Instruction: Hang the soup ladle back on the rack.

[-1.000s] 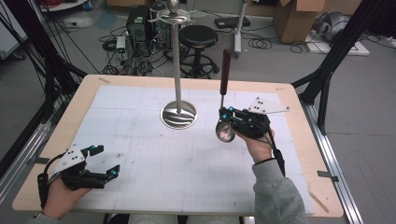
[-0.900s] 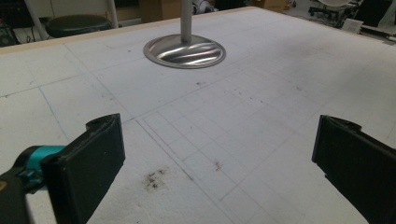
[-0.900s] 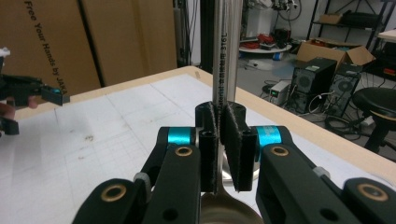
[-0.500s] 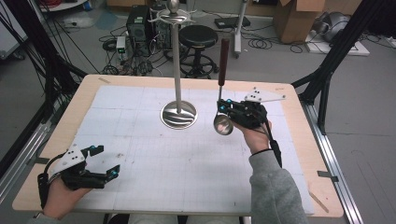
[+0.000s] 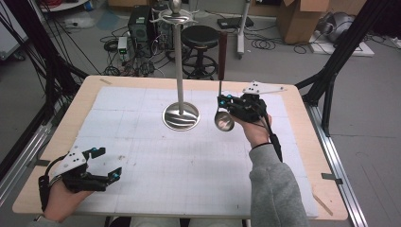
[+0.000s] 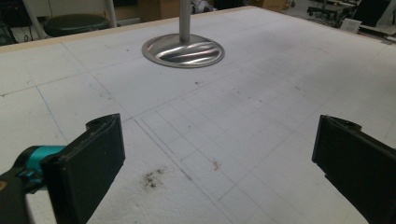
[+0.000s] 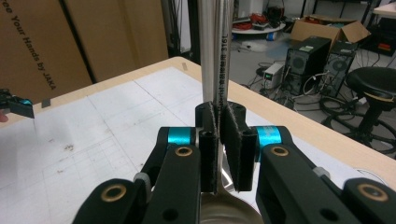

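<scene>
Right tool (image 5: 221, 100) clamps upright ladle (image 5: 222, 85) beside stand (image 5: 180, 113).

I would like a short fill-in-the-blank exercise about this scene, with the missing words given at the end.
1. The right gripper is shut on the handle of a ____.
2. The jaws of the left gripper stand ____, with nothing between them.
3. The ladle's bowl hangs at the ____ end, its dark grip pointing up.
4. The metal stand has a base that is ____ in shape.

Missing words: ladle; open; lower; round
</scene>
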{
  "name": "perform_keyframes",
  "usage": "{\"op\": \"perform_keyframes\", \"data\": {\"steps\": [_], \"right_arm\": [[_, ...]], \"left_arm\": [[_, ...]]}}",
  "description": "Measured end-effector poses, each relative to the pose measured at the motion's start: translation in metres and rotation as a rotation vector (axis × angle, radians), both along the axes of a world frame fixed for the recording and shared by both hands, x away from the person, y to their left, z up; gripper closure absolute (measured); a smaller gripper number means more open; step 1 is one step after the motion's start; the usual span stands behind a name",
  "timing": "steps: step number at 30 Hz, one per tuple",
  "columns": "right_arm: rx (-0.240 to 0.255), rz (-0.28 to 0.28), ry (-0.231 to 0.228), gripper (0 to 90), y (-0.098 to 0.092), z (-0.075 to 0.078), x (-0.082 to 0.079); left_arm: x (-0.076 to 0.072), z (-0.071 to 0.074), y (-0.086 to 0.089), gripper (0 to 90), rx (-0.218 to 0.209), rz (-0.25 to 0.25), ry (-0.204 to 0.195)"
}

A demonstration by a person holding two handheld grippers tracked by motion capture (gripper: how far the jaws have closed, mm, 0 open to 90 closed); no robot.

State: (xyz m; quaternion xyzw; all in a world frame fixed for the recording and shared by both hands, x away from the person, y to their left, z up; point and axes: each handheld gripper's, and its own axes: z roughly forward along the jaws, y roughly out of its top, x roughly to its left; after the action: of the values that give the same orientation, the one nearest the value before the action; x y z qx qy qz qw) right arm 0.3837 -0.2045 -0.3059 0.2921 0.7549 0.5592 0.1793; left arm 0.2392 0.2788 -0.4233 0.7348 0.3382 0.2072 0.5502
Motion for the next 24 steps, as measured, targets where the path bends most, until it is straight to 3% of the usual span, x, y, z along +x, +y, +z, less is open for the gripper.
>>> {"op": "perform_keyframes", "data": {"steps": [14,21,24], "right_arm": [[-0.024,0.008,0.019,84.1,0.010,0.007,0.015],[-0.040,0.006,0.007,84.1,0.018,0.010,0.023],[-0.019,-0.009,0.000,84.1,0.017,0.011,0.025]], "left_arm": [[0.000,0.000,-0.001,3.1,0.007,-0.008,-0.005],[0.000,0.000,-0.001,3.1,0.010,-0.009,-0.004],[0.001,-0.001,-0.002,3.1,0.014,-0.010,-0.002]]}}
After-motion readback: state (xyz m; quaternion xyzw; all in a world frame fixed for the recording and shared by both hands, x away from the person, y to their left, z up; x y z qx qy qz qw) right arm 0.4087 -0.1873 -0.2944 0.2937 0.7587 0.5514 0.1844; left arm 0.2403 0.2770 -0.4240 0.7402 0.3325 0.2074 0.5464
